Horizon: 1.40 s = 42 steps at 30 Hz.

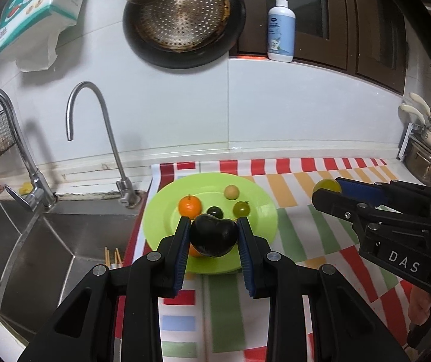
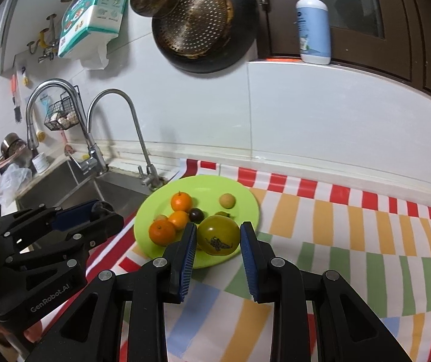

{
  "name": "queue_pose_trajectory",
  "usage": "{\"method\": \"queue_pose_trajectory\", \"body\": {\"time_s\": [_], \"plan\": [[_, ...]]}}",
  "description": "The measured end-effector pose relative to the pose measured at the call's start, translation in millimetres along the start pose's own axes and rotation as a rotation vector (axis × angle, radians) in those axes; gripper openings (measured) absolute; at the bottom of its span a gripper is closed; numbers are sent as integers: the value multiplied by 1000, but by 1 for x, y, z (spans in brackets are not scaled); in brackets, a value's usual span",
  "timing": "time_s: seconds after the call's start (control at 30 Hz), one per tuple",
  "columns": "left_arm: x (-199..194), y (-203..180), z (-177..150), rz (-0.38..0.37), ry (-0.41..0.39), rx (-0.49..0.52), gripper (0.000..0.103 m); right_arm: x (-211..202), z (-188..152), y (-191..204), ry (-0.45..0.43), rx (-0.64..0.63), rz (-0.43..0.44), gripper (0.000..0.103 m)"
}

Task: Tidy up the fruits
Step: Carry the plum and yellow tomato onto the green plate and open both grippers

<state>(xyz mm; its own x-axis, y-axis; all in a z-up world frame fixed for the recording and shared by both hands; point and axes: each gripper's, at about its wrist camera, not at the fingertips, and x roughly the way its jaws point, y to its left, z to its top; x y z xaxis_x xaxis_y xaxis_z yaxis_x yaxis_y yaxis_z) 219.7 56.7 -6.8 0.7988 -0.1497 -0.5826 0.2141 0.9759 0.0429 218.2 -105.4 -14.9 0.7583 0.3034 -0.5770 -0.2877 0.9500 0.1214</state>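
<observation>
A green plate [image 1: 263,211] lies on the striped cloth beside the sink; it also shows in the right wrist view [image 2: 245,199]. On it lie small oranges [image 2: 181,201], a dark small fruit [image 2: 196,214] and a pale round fruit [image 2: 227,200]. My left gripper [image 1: 214,235] is shut on a large dark fruit [image 1: 214,235] above the plate's near part. My right gripper [image 2: 218,235] is shut on a yellow-green tomato [image 2: 218,233] over the plate's near right edge. In the left wrist view the right gripper [image 1: 328,188] holds it right of the plate.
A steel sink [image 1: 34,241] with two faucets [image 1: 119,163] lies left of the plate. The striped cloth [image 2: 336,241] covers the counter to the right. A pan [image 1: 182,18] hangs on the wall, a pump bottle [image 1: 281,27] stands on a ledge, and a pot [image 1: 423,163] sits at far right.
</observation>
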Motion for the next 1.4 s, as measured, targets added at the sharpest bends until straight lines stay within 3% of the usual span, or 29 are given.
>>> {"method": "queue_pose_trajectory", "body": {"time_s": [0.33,0.6,1.17,1.4], "plan": [[17,34,-3,-4,24,15,31,31,7,29,25,-8,9,31],[45,55,0,-62,49,37,31,61,15,40,54,-8,-8,31],[134,72,5,-125,156,43,31,140,27,25,146,8,-19,31],[153,68,4,-150,192,68,31,164,28,17,175,20,-15,31]]}}
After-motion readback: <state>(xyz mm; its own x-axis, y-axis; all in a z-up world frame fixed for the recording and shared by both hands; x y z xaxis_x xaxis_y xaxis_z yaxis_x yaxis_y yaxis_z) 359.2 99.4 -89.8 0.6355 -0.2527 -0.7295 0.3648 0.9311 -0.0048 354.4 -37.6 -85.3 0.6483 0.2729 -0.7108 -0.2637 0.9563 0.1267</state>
